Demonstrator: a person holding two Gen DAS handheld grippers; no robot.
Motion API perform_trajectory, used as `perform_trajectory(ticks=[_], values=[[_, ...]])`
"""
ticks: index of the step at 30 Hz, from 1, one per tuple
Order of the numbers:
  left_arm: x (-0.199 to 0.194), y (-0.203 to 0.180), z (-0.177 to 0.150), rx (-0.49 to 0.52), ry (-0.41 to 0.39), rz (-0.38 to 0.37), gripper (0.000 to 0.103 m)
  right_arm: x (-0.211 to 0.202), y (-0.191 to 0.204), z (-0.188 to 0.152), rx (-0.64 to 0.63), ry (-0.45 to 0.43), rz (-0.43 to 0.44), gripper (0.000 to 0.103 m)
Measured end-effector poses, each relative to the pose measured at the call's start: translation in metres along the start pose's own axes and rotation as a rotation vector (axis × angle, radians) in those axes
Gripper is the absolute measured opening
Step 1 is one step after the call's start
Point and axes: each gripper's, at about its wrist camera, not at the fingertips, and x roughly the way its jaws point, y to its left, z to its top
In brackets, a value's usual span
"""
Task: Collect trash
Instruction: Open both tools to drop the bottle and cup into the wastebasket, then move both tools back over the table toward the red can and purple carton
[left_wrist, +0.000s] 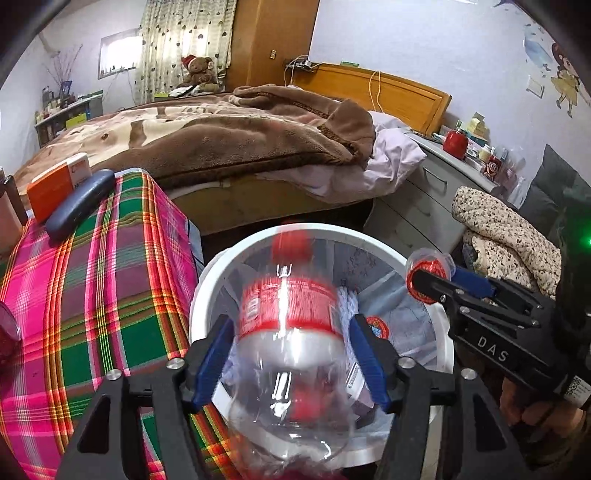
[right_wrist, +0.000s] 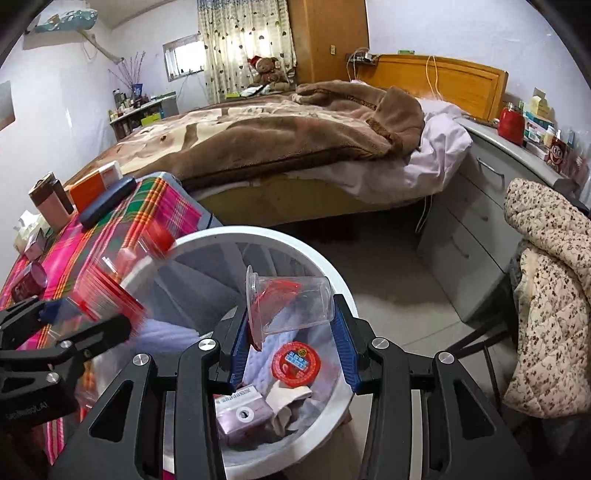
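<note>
Bedroom, bed (left_wrist: 221, 140) behind white trash bin (left_wrist: 207, 295). Left wrist view: left gripper (left_wrist: 291, 362) over bin, fingers spread beside blurred clear plastic bottle (left_wrist: 291, 332) with red label; grip on it unclear. Right wrist view: right gripper (right_wrist: 291, 347) above bin (right_wrist: 343, 288), clamped on clear plastic cup (right_wrist: 291, 302); red lid (right_wrist: 295, 363) lies inside bin.

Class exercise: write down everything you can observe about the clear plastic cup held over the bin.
The clear plastic cup is thin, transparent and empty, apart from a peeled red foil lid folded inside it. It lies on its side, flanged rim to the left, base to the right. The right gripper holds it between its blue pads, one at each end. It hangs above the white bin, touching none of the rubbish below.
</note>
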Motion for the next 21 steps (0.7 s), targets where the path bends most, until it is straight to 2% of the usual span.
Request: perform_trajectory(ticks=[1,4,6,7,21], values=[[0.0,0.001,0.0,-0.004,0.0,0.0,0.076,0.001,0.0,0.0,0.0,0.005,0.005,0.043],[-0.007,0.002,0.0,-0.009,-0.017,-0.011,0.076,0.001,0.002,-0.002,-0.002,0.009,0.003,0.046],[-0.01,0.001,0.001,-0.002,-0.027,-0.006,0.076,0.001,0.002,-0.002,-0.001,0.007,0.005,0.059],[-0.012,0.002,0.002,-0.003,-0.03,-0.005,0.076,0.001,0.002,-0.001,-0.001,0.004,0.008,0.061],[-0.043,0.017,-0.004,-0.029,-0.073,0.01,0.076,-0.016,0.019,0.002,-0.015,-0.043,0.016,0.062]])
